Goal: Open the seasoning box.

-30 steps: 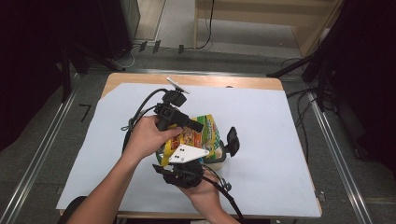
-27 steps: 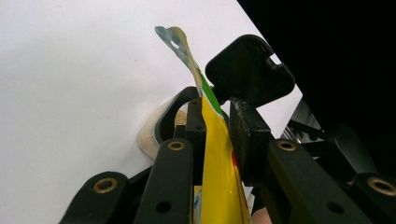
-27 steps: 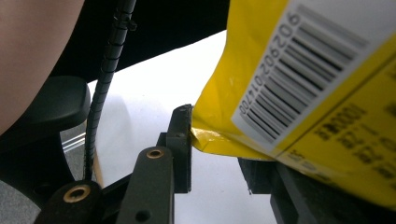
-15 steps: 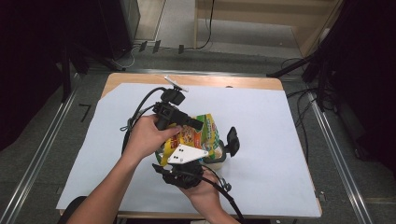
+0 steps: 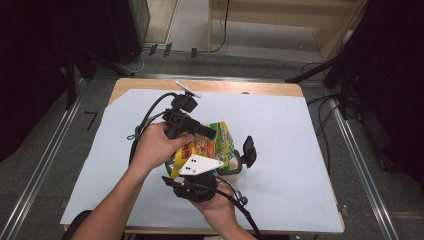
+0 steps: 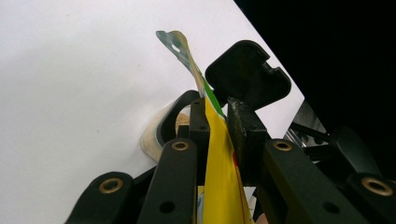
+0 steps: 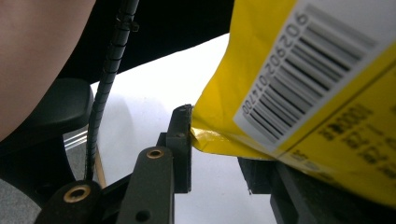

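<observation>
Worktop: the worktop (image 5: 300,150) carries a white sheet over nearly all of it; I work near its middle, a little toward my own edge, where both arms reach without strain.
Bag: the bag (image 5: 212,145), yellow and green and printed, is held up off the sheet between my two hands. In the left gripper view its sealed top (image 6: 180,46) stands edge-on and upright. I judge it is held so that its mouth can be pulled open or tipped over the bowl.
Bowl: a pale bowl (image 5: 234,172) sits on the sheet right under the bag's lower right side, toward the near edge. I read that spot as chosen to catch what comes out.
Left tongs: the left tongs (image 6: 217,116) come in from the far side and are closed flat on the bag's upper edge. Their jaws have just been closing further, with the film pinched between them.
Right tongs: the right tongs (image 7: 215,140) hold from the near side. The bag's barcode corner (image 7: 280,102) lies between the jaws, one pad touching its fold; the other pad is hidden behind the bag, so I cannot tell whether they really pinch.
</observation>
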Available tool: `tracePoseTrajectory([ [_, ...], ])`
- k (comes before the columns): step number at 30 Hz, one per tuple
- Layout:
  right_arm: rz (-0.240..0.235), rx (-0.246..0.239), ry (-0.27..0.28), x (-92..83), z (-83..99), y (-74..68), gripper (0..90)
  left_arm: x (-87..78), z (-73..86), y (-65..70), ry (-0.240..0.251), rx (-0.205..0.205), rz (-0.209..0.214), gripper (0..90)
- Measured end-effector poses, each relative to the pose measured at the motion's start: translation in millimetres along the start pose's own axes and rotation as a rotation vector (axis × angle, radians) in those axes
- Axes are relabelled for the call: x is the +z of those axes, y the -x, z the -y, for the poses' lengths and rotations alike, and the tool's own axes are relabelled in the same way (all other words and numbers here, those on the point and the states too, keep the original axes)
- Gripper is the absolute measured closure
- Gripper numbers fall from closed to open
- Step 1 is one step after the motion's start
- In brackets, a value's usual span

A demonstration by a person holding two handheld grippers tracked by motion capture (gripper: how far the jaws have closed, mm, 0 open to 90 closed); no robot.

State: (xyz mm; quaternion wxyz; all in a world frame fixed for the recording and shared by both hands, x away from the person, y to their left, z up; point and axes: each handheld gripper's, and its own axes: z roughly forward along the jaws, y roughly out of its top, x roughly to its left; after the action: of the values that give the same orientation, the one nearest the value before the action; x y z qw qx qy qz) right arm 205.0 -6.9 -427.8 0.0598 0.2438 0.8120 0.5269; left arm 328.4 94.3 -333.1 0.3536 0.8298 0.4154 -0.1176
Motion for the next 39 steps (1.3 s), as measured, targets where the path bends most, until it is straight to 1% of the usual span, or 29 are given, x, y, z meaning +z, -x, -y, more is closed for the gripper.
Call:
tracePoseTrajectory([
  [4,-0.005,-0.006,-0.015,0.1,-1.2,0.3,70.3,-0.4,-0.3,-4.7,-0.008,-0.016,0.004,81.6],
  [8,-0.003,-0.01,-0.017,0.7,-0.8,0.2,70.2,0.8,-0.1,-4.7,-0.01,-0.016,0.004,81.5],
  [12,-0.002,-0.006,-0.012,3.3,2.6,0.6,69.9,3.4,0.9,-3.8,-0.024,-0.01,-0.007,81.4],
  [14,0.003,-0.018,-0.008,4.1,4.6,0.2,69.8,2.4,1.6,-3.8,-0.029,-0.008,-0.007,81.2],
  [16,0.002,-0.019,-0.004,4.7,5.1,-0.2,69.4,2.0,2.1,-3.6,-0.033,-0.008,-0.004,80.7],
  [20,0.009,-0.064,0.004,6.7,8.6,-1.6,67.1,1.2,3.8,-5.3,-0.051,-0.007,0.011,79.2],
  [21,0.002,-0.067,0.007,7.3,9.5,-1.7,66.7,1.1,4.2,-5.7,-0.051,-0.014,0.016,79.2],
  [23,-0.001,-0.077,0.01,8.2,11.2,-0.6,66.0,1.2,4.9,-6.1,-0.061,-0.011,0.016,79.4],
  [24,-0.015,-0.065,0.01,8.5,11.9,-0.4,65.8,1.6,5.1,-5.9,-0.065,-0.01,0.023,79.5],
  [26,-0.027,-0.056,0.012,9.6,13.7,0.9,65.5,2.5,5.6,-5.0,-0.072,-0.004,0.032,79.5],
  [27,-0.028,-0.059,0.011,10.0,14.7,1.3,65.4,3.4,5.9,-4.7,-0.077,0.006,0.03,79.5],
  [29,-0.032,-0.055,0.009,11.6,17.0,0.8,64.7,4.6,6.3,-4.3,-0.083,0.012,0.025,79.8],
  [35,-0.035,-0.074,-0.009,15.1,21.1,-0.3,64.3,9.6,7.1,-5.1,-0.101,0.014,0.025,80.0],
  [36,-0.039,-0.071,-0.012,15.6,21.7,-0.5,64.2,10.2,7.0,-5.8,-0.109,0.019,0.028,80.0],
  [37,-0.039,-0.069,-0.012,15.9,22.1,-0.7,64.0,11.7,7.2,-6.1,-0.111,0.013,0.03,80.0],
  [39,-0.042,-0.073,-0.019,16.5,23.6,-0.1,64.1,12.8,7.2,-7.3,-0.115,0.014,0.032,80.0],
])
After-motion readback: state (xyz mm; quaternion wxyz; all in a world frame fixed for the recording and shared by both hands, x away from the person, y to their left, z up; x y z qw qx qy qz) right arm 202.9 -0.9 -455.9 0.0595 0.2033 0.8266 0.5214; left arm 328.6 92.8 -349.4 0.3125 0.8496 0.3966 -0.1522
